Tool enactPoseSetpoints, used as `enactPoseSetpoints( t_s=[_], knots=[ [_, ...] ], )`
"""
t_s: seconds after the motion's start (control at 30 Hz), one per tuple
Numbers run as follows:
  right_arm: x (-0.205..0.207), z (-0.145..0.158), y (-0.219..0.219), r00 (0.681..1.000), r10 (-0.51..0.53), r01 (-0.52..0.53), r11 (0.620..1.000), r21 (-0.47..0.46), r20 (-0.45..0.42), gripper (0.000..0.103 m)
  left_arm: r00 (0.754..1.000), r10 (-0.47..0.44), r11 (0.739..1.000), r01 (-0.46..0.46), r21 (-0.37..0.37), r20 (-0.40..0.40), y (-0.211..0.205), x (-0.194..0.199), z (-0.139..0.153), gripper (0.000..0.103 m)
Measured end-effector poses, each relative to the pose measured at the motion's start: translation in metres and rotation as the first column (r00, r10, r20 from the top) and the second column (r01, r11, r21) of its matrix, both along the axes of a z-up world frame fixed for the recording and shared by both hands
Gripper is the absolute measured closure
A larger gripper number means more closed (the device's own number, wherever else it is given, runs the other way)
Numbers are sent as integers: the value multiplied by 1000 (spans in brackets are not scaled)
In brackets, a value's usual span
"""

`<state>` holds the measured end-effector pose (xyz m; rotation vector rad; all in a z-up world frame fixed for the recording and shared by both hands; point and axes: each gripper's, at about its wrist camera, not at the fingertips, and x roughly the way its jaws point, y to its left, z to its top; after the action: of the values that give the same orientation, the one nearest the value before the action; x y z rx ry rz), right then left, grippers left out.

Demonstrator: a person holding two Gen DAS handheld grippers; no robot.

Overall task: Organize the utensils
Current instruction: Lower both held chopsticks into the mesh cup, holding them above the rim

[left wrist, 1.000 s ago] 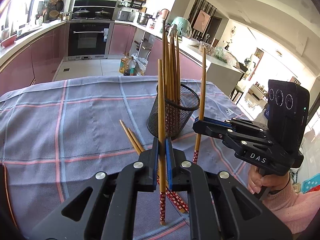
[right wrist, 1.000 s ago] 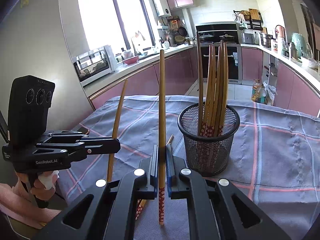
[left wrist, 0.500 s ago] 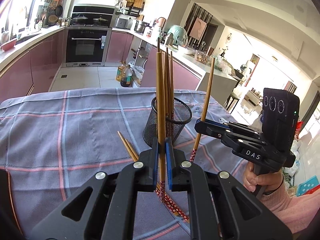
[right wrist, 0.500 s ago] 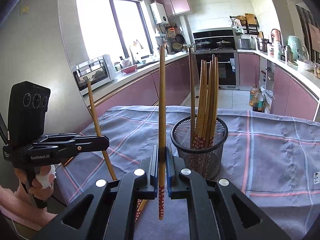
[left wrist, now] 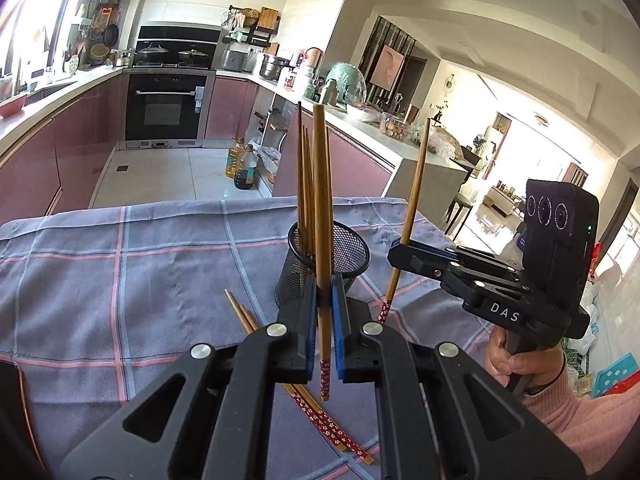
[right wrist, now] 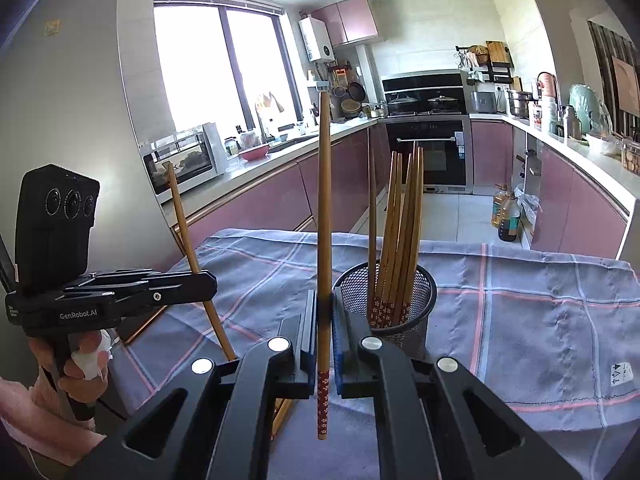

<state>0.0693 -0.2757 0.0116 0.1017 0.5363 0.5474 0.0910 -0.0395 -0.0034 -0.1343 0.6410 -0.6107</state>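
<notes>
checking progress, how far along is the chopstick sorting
Partly done. Several chopsticks already stand in the mesh holder. In hand: the left gripper and the right gripper are each shut on one upright chopstick, both near the holder but not yet in it. Left: two loose chopsticks lie on the checked cloth.

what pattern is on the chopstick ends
Red with small white flowers, clearest in the right wrist view on the held chopstick.

My cup (left wrist: 344,252) stood on the cloth (left wrist: 120,272), chopsticks (right wrist: 400,232) in it; two loose sticks (left wrist: 320,412) lay before it.
</notes>
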Motion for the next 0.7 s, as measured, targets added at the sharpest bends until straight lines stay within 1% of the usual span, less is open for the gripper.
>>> enactPoseSetpoints(
  t_s=[0.23,0.7],
  knots=[
    [1,8,-2,1000,-8,8,1000,-3,19,97,999,-6,1000,5,21,38,-13,2,10,95],
    [4,21,-5,999,-7,8,1000,-2,54,97,996,-3,999,-1,39,91,-25,7,27,95]
  ],
)
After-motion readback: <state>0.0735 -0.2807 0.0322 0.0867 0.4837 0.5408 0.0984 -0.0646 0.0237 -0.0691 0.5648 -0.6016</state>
